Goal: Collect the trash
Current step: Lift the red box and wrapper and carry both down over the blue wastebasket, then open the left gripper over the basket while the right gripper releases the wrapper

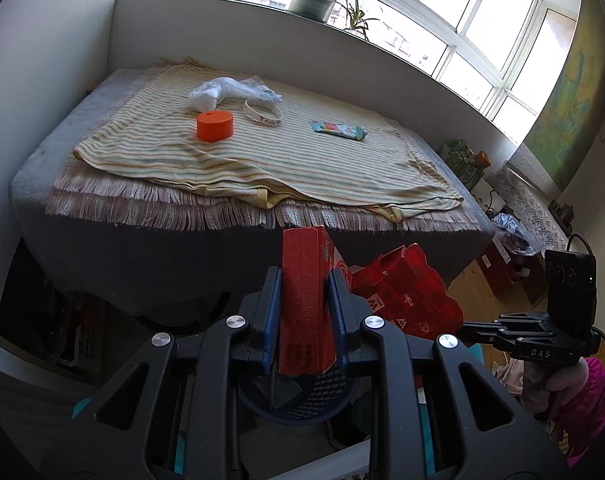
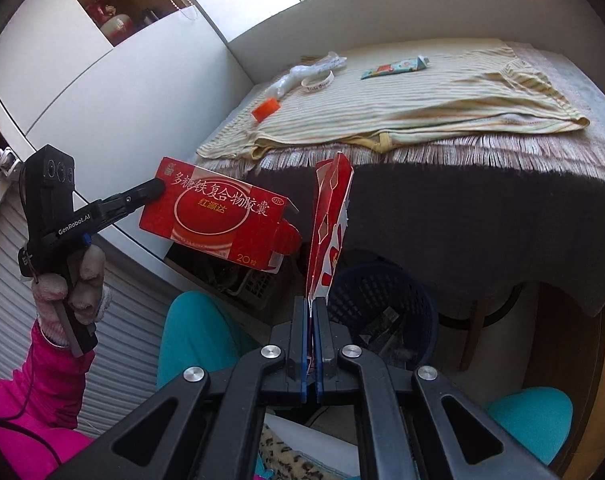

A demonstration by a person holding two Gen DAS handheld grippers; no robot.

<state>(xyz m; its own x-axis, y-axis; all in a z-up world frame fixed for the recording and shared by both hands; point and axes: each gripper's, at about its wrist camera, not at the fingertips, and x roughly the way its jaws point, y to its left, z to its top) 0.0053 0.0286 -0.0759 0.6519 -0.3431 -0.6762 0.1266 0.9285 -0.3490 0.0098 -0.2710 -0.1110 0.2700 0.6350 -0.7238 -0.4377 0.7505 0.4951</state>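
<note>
My left gripper (image 1: 304, 280) is shut on a red medicine box (image 1: 306, 300), seen end-on in the left wrist view and side-on as the red medicine box (image 2: 218, 216) in the right wrist view. My right gripper (image 2: 310, 304) is shut on a flattened red carton (image 2: 330, 232), which shows as a crumpled red carton (image 1: 406, 300) in the left wrist view. Both hang above a dark blue mesh bin (image 2: 386, 304), also the bin (image 1: 302, 396) under the left gripper. On the striped cloth (image 1: 262, 152) lie an orange cap (image 1: 214, 125), a white plastic bag (image 1: 222, 90), a white band (image 1: 262, 112) and a colourful wrapper (image 1: 338, 130).
The cloth-covered table (image 2: 482, 192) stands beyond the bin, with a white wall panel (image 2: 114, 92) at its left. A person's teal-clad knees (image 2: 198, 332) flank the bin. A gloved hand in a pink sleeve (image 2: 74, 292) holds the left gripper. Clutter (image 1: 506, 248) sits on the floor at right.
</note>
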